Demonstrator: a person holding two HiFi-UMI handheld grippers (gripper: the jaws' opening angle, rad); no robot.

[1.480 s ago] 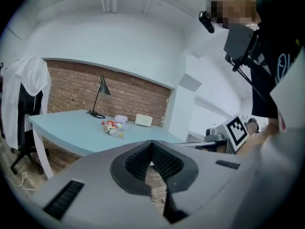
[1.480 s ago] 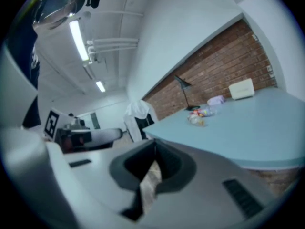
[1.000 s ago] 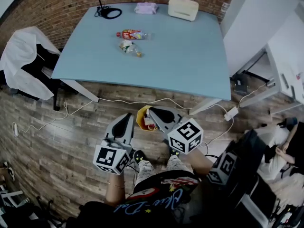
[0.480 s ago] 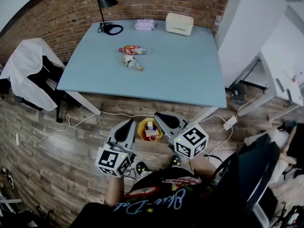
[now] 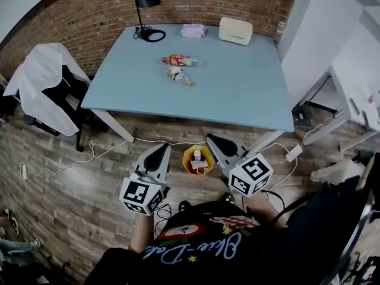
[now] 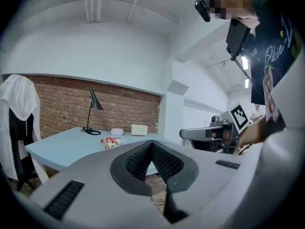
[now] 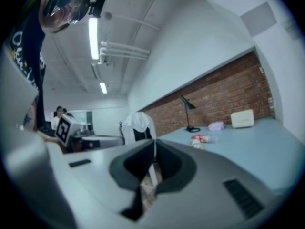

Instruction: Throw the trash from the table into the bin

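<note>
A red-labelled bottle [image 5: 181, 60] and a crumpled wrapper [image 5: 178, 73] lie on the light blue table [image 5: 237, 94], toward its far left. They also show as small trash [image 6: 110, 141] in the left gripper view, and as the bottle [image 7: 202, 139] in the right gripper view. A yellow bin [image 5: 198, 160] with some items inside stands on the wood floor before the table. My left gripper [image 5: 163, 149] and right gripper [image 5: 215, 140] hover on either side of it, well short of the table. Both are shut and hold nothing.
A black desk lamp [image 5: 148, 33], a pink packet [image 5: 194, 31] and a cream box [image 5: 235, 31] sit along the table's far edge by the brick wall. A chair draped with a white coat [image 5: 38, 85] stands left. White cabinets [image 5: 332, 34] stand right. Cables [image 5: 89, 153] cross the floor.
Both grippers have risen a little and spread apart. The yellow bin, half hidden behind the right gripper a second ago, now shows fully between them.
</note>
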